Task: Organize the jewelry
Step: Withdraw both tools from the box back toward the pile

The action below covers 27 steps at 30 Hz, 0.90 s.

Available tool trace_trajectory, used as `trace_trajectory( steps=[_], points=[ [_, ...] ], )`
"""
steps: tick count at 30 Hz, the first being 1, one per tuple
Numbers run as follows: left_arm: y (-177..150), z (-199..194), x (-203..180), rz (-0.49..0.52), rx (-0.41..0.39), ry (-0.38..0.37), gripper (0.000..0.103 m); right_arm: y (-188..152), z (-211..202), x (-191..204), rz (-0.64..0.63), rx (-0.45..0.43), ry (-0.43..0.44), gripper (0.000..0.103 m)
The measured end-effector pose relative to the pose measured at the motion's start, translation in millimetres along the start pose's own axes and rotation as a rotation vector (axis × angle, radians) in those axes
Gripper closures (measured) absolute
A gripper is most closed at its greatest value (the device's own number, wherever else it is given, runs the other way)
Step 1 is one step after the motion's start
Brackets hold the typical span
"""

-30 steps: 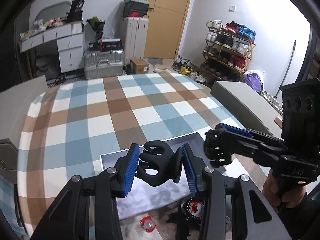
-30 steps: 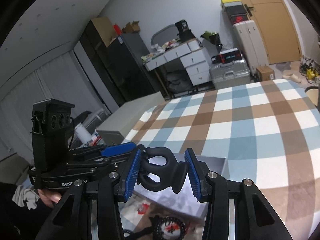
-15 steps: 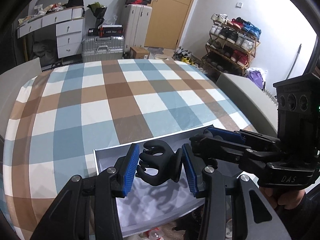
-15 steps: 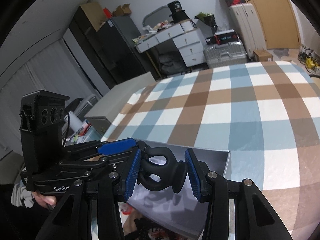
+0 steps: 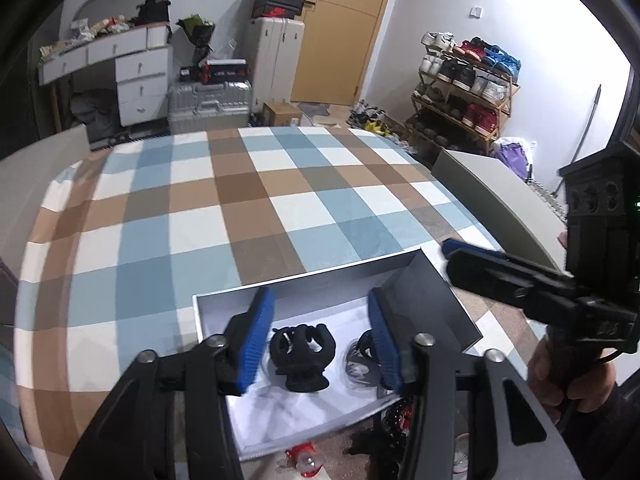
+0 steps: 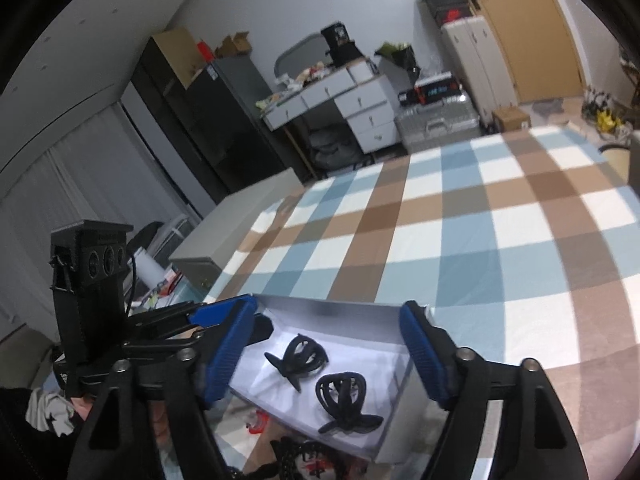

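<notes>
Two black claw clips lie loose on the white lining of an open grey box (image 5: 280, 282). One clip (image 5: 300, 356) lies below my left gripper (image 5: 320, 340), between its blue pads but untouched; the jaws are opening. The other clip (image 5: 358, 354) is half hidden behind the left gripper's right finger. In the right wrist view both clips (image 6: 298, 358) (image 6: 344, 400) lie in the box (image 6: 332, 306) under my right gripper (image 6: 326, 344), whose jaws are opening wide with nothing gripped. The right gripper (image 5: 456, 256) reaches over the box's right wall, and the left gripper (image 6: 224, 314) over its left wall.
The box sits near the front edge of a blue, brown and white checked tablecloth (image 5: 240, 200). In front of it lie a small red piece (image 5: 302, 454) and a black beaded piece with red (image 6: 312, 456). A hand (image 5: 560, 380) holds the right gripper's handle.
Both grippers have let go of their black claw clips, which now lie in the box. Both pairs of jaws stand wider, the right much more so.
</notes>
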<state>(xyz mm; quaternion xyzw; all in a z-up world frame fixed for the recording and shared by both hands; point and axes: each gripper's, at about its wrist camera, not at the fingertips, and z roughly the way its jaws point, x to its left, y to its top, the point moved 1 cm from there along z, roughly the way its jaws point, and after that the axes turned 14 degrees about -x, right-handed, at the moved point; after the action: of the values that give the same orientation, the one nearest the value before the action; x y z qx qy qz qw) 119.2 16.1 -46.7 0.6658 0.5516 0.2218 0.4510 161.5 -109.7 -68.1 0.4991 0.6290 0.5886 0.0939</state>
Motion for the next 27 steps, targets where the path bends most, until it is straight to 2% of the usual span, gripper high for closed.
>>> trace_trajectory(
  steps=[1, 3, 8, 12, 17, 20, 27],
  points=[
    [-0.1, -2.6, -1.0, 0.005, -0.008, 0.012, 0.05, 1.1, -4.0, 0.9, -0.005, -0.014, -0.005, 0.016],
    [0.6, -7.0, -2.5, 0.007, -0.019, 0.022, 0.049, 3.0, -12.7, 2.9, -0.02, -0.049, -0.031, 0.001],
    [2.2, -20.6, -8.5, 0.026, -0.056, 0.075, 0.048, 4.1, -29.3, 12.3, -0.055, -0.087, -0.035, 0.0],
    [3.0, -34.1, -14.7, 0.05, -0.107, 0.126, 0.03, 1.9, -43.6, 24.8, -0.102, -0.124, -0.038, 0.0],
    [2.3, -48.2, -21.6, 0.068, -0.148, 0.166, 0.028, -1.8, -63.4, 39.1, -0.142, -0.19, -0.036, 0.0],
    [0.6, -55.3, -24.1, 0.067, -0.166, 0.186, 0.023, -3.2, -74.3, 47.8, -0.159, -0.215, -0.038, 0.0],
    [-4.9, -73.5, -32.3, 0.073, -0.206, 0.229, 0.021, -9.4, -91.9, 60.1, -0.195, -0.222, -0.053, 0.0]
  ],
)
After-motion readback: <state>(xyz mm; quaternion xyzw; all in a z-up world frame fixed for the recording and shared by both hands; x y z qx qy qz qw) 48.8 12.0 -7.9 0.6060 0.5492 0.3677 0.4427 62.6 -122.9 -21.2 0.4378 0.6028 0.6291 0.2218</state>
